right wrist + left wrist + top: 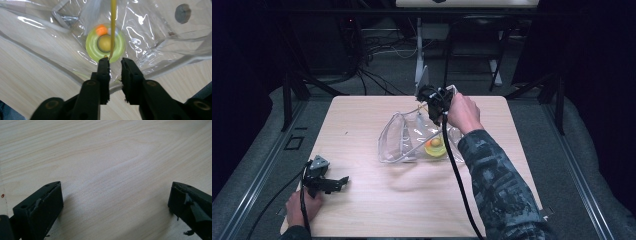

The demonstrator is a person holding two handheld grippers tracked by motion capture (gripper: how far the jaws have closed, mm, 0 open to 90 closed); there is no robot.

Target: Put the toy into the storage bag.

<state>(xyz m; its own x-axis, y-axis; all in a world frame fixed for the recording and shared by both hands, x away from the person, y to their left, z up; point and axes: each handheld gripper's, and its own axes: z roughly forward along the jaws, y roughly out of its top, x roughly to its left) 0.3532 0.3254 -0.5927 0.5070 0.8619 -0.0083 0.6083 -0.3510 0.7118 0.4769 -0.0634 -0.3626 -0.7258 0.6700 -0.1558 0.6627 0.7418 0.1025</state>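
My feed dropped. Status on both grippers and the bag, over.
Left gripper open, resting on bare table. Right gripper over clear bag, jaws slightly apart, gap empty. Yellow-green ring inside bag. Thin yellow strip at one jaw tip.

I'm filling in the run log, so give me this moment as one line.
right gripper: jaws slightly apart over clear plastic bag | yellow ring toy inside bag | left gripper: open, idle on table

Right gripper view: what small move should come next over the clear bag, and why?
Probably lift the right gripper straight up and away. Its jaws stand slightly apart, pressing nothing, and the thin yellow strip, blurred, hangs by one jaw tip over the green ring inside the clear bag.
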